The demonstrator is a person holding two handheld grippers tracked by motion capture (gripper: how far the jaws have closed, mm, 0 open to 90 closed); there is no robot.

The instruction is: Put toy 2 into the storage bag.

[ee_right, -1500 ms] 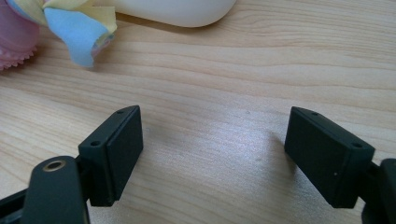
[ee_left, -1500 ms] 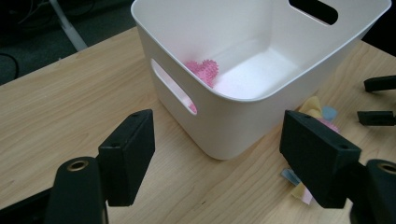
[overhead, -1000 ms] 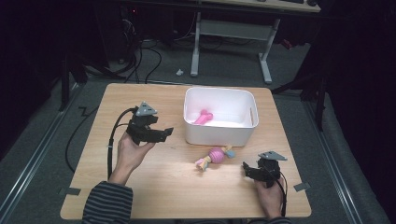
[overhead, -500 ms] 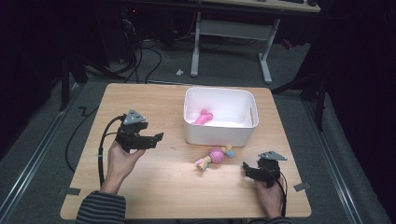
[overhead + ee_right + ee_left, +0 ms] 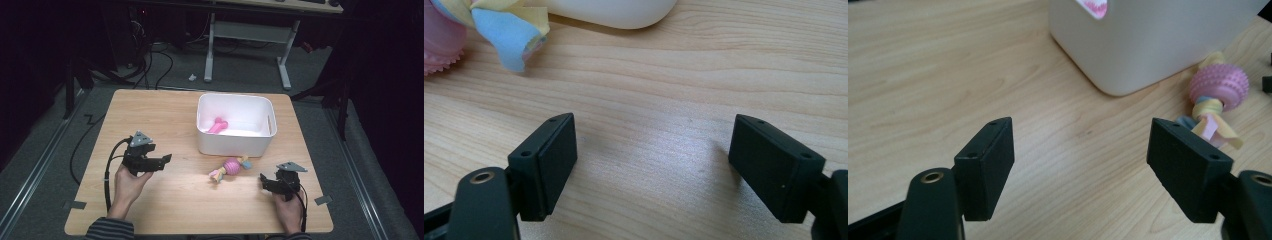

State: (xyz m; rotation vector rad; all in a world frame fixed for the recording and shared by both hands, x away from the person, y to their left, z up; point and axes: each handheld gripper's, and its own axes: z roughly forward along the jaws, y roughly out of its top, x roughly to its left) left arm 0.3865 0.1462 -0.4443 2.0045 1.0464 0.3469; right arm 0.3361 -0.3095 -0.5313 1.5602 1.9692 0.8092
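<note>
Black jaws gaping wide on both, gripping nothing: I'm holding the left gripper [image 5: 167, 159] and the right gripper [image 5: 261, 179] low over the wooden table [image 5: 150, 115]. The pink ball rope toy [image 5: 231, 166] is lying between them, just beside the white bin [image 5: 235, 145].

Dim lab, floor cables [image 5: 150, 65], desk frame [image 5: 247, 45]
</note>
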